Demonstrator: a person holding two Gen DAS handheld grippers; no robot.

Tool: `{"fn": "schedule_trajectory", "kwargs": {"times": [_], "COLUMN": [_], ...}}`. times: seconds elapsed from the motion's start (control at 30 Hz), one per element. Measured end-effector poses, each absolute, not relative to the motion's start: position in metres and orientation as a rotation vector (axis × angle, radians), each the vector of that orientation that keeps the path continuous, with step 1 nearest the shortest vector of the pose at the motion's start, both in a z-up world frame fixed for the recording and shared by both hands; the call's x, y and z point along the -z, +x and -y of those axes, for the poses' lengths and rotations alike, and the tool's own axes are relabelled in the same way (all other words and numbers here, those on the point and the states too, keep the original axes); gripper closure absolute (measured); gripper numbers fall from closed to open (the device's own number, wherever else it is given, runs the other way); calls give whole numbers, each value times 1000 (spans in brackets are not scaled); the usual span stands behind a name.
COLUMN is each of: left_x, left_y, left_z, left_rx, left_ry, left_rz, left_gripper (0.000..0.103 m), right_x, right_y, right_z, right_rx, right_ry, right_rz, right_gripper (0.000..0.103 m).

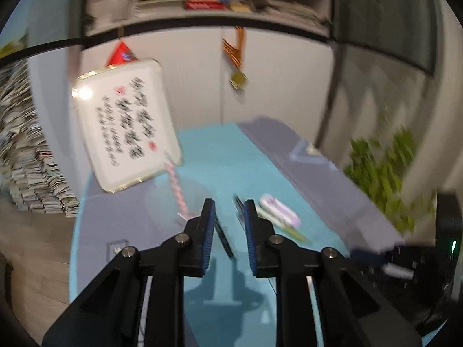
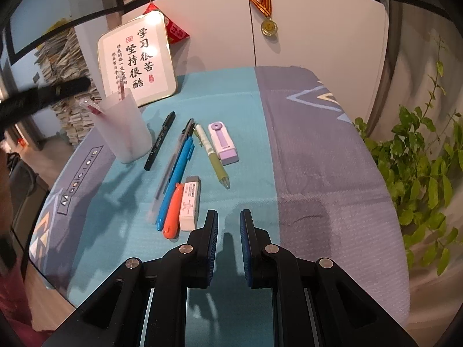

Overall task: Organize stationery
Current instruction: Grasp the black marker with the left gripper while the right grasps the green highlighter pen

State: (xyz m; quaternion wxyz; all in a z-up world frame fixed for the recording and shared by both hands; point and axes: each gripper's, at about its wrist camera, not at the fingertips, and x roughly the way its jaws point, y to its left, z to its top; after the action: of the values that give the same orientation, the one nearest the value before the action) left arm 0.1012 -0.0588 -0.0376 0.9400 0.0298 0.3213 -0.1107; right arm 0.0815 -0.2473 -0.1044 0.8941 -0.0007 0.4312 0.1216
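Observation:
A translucent cup (image 2: 124, 127) on the teal cloth holds a pink pen (image 2: 89, 107) and a striped one (image 2: 121, 89). To its right lie a black pen (image 2: 160, 141), a clear pen (image 2: 173, 167), a blue pen (image 2: 176, 182), an orange tool (image 2: 172, 211), a white eraser (image 2: 190, 202), a green-white pen (image 2: 212, 156) and a purple case (image 2: 222, 141). My right gripper (image 2: 228, 217) hovers shut and empty near the eraser. The left wrist view is blurred. There my left gripper (image 1: 230, 205) is slightly open and empty, above the black pen (image 1: 224, 238) and right of the cup (image 1: 179, 199).
A framed calligraphy plaque (image 2: 136, 60) leans behind the cup. A medal (image 2: 269, 26) hangs on the cabinet. A leafy plant (image 2: 419, 173) stands off the table's right edge and stacked papers (image 2: 69, 86) off its left. The purple cloth half (image 2: 318, 159) is bare.

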Motion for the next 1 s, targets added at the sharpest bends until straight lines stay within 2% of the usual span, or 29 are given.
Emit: {"fn": "schedule_trajectory", "kwargs": {"times": [0.2,0.3,1.0], "left_x": [104,120,143], "left_y": [135,145,177], "left_z": [76,74,80], "left_rx": [180,132,66], "left_ry": [86,83,86], "left_rz": [-858,-886,-916], "left_gripper": [84,84,83], "right_x": [107,108,136], "right_y": [86,94,156], "right_z": [245,245,220], "right_rx": [-254,-249,-359], "right_ry": [-18,-33,-69], "right_rz": [-897,-899,-956], "right_gripper": [89,89,89]}}
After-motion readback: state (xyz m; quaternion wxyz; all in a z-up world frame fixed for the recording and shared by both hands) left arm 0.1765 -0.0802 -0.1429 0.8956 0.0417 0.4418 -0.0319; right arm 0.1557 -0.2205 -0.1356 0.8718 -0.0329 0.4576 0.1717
